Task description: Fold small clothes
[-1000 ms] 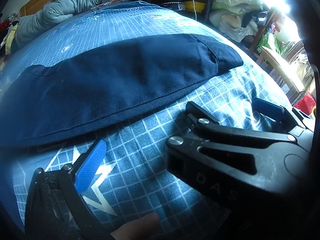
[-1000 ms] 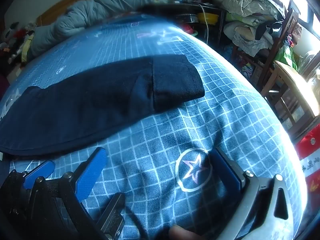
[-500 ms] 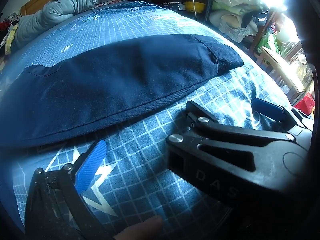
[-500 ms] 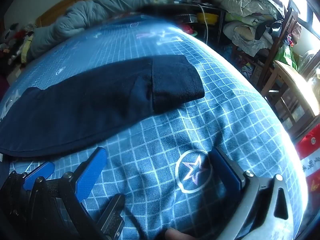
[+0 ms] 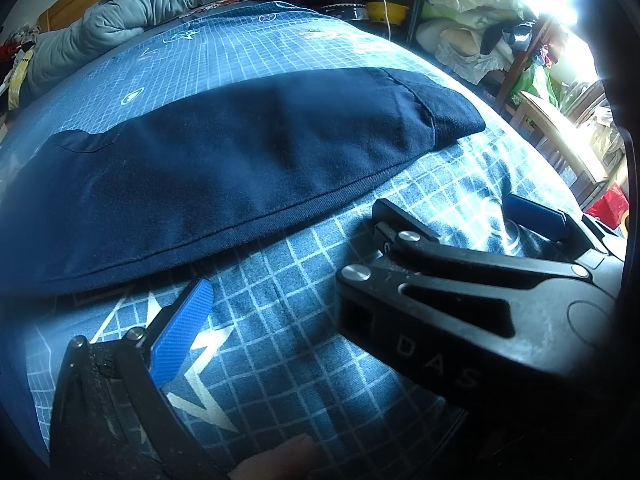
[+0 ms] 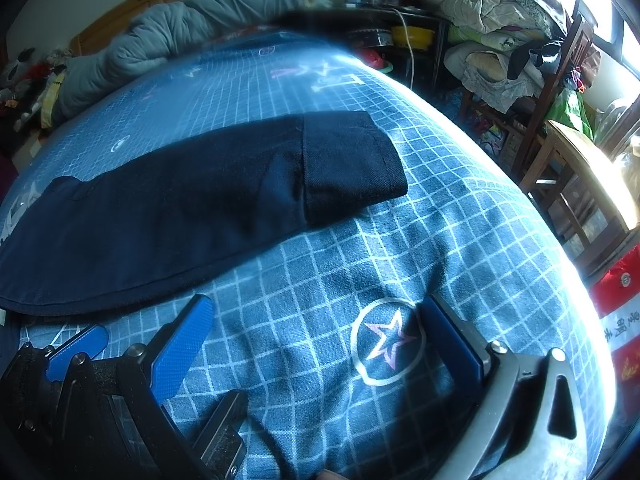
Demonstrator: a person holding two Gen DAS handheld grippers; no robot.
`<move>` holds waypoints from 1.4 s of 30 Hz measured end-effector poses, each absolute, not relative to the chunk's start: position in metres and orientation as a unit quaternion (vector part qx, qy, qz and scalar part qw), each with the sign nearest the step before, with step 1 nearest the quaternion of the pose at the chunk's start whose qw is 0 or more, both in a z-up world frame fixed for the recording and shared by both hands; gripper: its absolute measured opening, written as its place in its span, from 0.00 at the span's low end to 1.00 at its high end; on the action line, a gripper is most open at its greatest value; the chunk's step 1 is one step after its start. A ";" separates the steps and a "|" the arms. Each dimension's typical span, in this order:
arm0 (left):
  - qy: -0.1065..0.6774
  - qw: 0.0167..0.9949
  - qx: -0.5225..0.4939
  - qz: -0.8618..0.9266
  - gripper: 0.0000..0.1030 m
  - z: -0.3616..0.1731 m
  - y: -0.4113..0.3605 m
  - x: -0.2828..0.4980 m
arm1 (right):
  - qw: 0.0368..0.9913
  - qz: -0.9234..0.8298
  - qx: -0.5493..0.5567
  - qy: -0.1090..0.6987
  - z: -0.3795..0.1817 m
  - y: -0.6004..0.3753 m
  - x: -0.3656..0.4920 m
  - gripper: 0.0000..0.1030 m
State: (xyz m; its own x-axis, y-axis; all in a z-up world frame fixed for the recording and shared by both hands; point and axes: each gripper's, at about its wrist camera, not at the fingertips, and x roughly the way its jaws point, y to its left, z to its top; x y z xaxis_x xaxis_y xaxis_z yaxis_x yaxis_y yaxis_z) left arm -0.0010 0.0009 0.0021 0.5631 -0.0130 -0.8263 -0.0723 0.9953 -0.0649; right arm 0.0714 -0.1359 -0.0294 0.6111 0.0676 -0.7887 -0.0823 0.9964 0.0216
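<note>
Both pairs of fingers stand wide apart and hold nothing. After them, from the largest thing: the bed cover [image 6: 460, 216], blue with a white grid, fills both views. On it the dark navy garment [image 5: 224, 172] lies flat in a long folded strip, with its cuff end [image 6: 352, 164] toward the right (it is perhaps a sleeve or a trouser leg, the fisheye view does not let me decide). A grey quilt [image 5: 132, 24] is bunched at the far edge of the bed. The left gripper [image 5: 276, 276] rests low on the cover, just beside the near hem of the garment. The right gripper [image 6: 316, 344] frames a printed star emblem [image 6: 386, 342], near the garment but apart from it.
</note>
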 end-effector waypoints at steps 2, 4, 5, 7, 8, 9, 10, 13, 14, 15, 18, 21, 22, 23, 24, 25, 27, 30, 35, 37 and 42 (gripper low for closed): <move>0.467 0.883 -0.045 0.017 1.00 0.002 0.001 -0.001 | 0.898 0.042 -0.008 0.439 -0.029 -0.136 0.071 1.00; 0.467 0.883 -0.045 0.014 1.00 0.002 0.000 -0.001 | 0.898 0.043 -0.005 0.438 -0.029 -0.136 0.071 1.00; 0.467 0.883 -0.045 0.014 1.00 0.002 0.000 -0.001 | 0.898 0.044 -0.003 0.438 -0.029 -0.136 0.071 1.00; 0.467 0.883 -0.045 0.014 1.00 0.002 0.000 -0.001 | 0.898 0.045 -0.001 0.437 -0.029 -0.137 0.071 1.00; 0.467 0.883 -0.045 0.014 1.00 0.002 0.000 -0.001 | 0.898 0.045 -0.001 0.437 -0.029 -0.137 0.071 1.00; 0.467 0.883 -0.045 0.014 1.00 0.002 0.000 -0.001 | 0.898 0.044 -0.001 0.437 -0.028 -0.137 0.070 1.00; 0.467 0.883 -0.045 0.014 1.00 0.002 0.000 -0.001 | 0.898 0.045 -0.001 0.437 -0.029 -0.137 0.071 1.00; 0.467 0.883 -0.045 0.014 1.00 0.003 0.000 -0.001 | 0.899 0.044 0.000 0.437 -0.029 -0.138 0.071 1.00; 0.467 0.883 -0.045 0.014 1.00 0.002 0.000 -0.001 | 0.899 0.044 0.001 0.436 -0.029 -0.138 0.070 1.00; 0.467 0.883 -0.044 0.014 1.00 0.002 0.000 -0.001 | 0.899 0.044 0.001 0.436 -0.029 -0.138 0.071 1.00; 0.467 0.883 -0.045 0.014 1.00 0.002 0.000 -0.001 | 0.899 0.044 0.001 0.436 -0.029 -0.138 0.070 1.00; 0.467 0.883 -0.045 0.014 1.00 0.002 0.000 -0.001 | 0.899 0.044 0.001 0.436 -0.029 -0.138 0.070 1.00; 0.467 0.883 -0.045 0.013 1.00 0.002 0.000 -0.001 | 0.899 0.043 0.002 0.436 -0.029 -0.139 0.071 1.00; 0.467 0.883 -0.045 0.013 1.00 0.002 0.000 -0.001 | 0.899 0.043 0.003 0.435 -0.029 -0.139 0.071 1.00; 0.466 0.883 -0.048 0.011 1.00 0.002 0.001 -0.001 | 0.899 0.043 0.003 0.436 -0.029 -0.139 0.071 1.00; 0.465 0.884 -0.051 0.009 1.00 0.003 0.002 -0.002 | 0.899 0.043 0.003 0.435 -0.029 -0.139 0.071 1.00; 0.463 0.885 -0.057 0.003 1.00 0.004 0.004 -0.002 | 0.899 0.044 0.006 0.435 -0.029 -0.140 0.072 1.00; 0.470 0.881 -0.054 -0.012 1.00 0.006 0.004 -0.001 | 0.899 0.048 0.017 0.434 -0.028 -0.144 0.073 1.00; 0.500 0.864 -0.036 -0.055 0.96 0.025 0.016 -0.006 | 0.900 0.051 0.021 0.432 -0.028 -0.146 0.074 1.00; 0.490 0.869 -0.021 -0.069 0.95 0.042 0.026 -0.019 | 0.900 0.052 0.024 0.432 -0.028 -0.148 0.073 1.00; 0.434 0.897 -0.026 -0.075 1.00 0.083 0.070 -0.068 | 0.899 0.038 -0.003 0.437 -0.029 -0.140 0.072 1.00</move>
